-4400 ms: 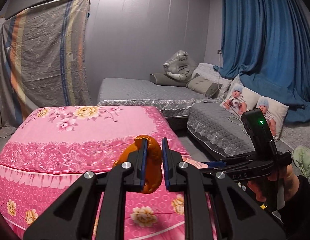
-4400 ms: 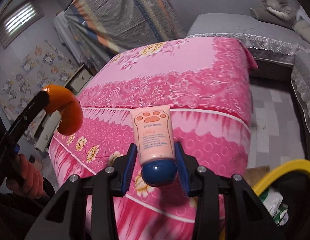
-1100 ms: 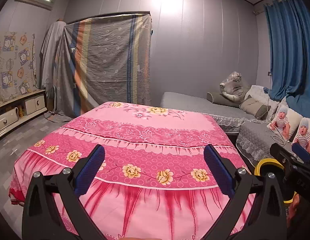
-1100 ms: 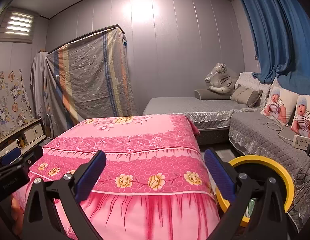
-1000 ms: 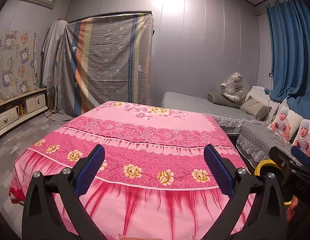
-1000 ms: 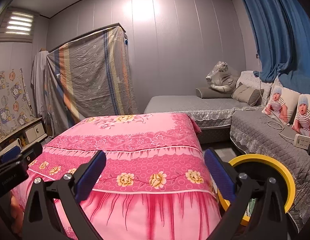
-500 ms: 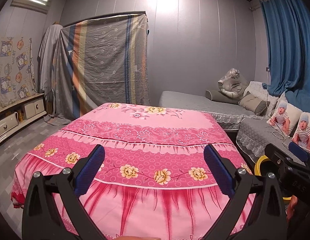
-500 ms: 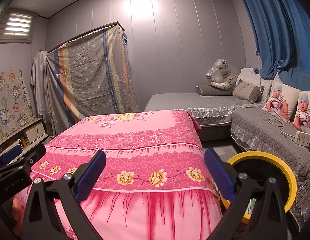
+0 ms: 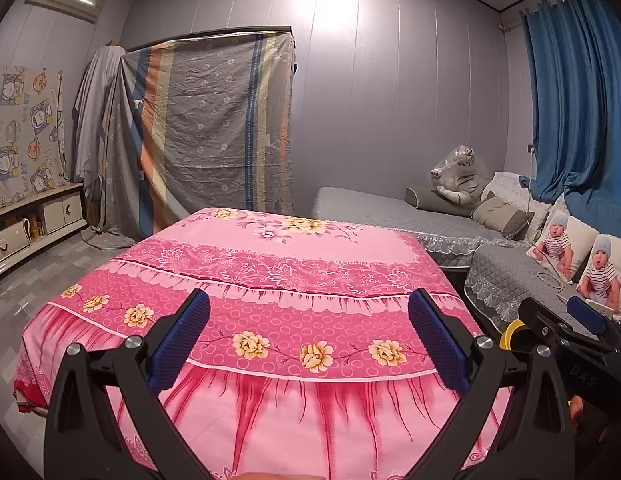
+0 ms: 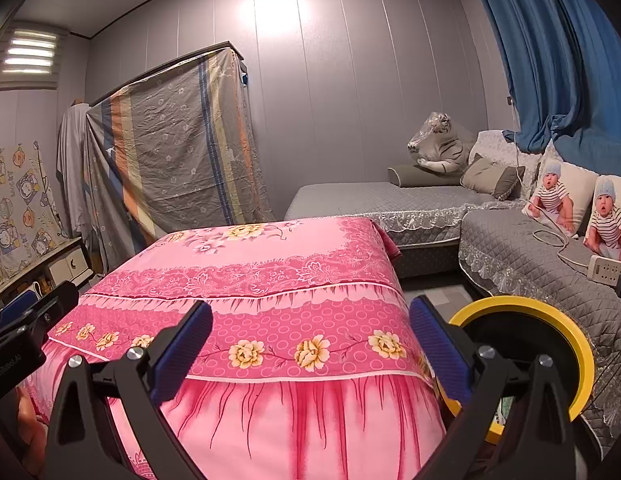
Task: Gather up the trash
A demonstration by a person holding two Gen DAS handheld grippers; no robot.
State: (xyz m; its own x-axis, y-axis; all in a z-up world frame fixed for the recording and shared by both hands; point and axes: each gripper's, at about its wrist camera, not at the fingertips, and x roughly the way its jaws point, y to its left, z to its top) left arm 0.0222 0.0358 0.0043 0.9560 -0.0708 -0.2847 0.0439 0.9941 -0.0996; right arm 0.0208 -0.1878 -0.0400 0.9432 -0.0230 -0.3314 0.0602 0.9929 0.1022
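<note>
Left gripper (image 9: 308, 350) and right gripper (image 10: 310, 354): blue-padded fingers (image 9: 178, 344) spread wide apart, holding nothing. Ahead of both, pink floral-clothed table (image 10: 270, 280). Just right of right fingers (image 10: 438, 350), round black trash bin with yellow rim (image 10: 566, 336), beside table; bits of green-white packaging inside.

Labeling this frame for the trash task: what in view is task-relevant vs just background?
Job:
- left gripper, open, holding nothing
- right gripper, open, holding nothing
- yellow-rimmed bin, beside the table
- table under the pink cloth; no trash visible on top

Background:
- sofa
- tiger toy
- baby pillows
- power strip
- curtain
- draped cabinet
</note>
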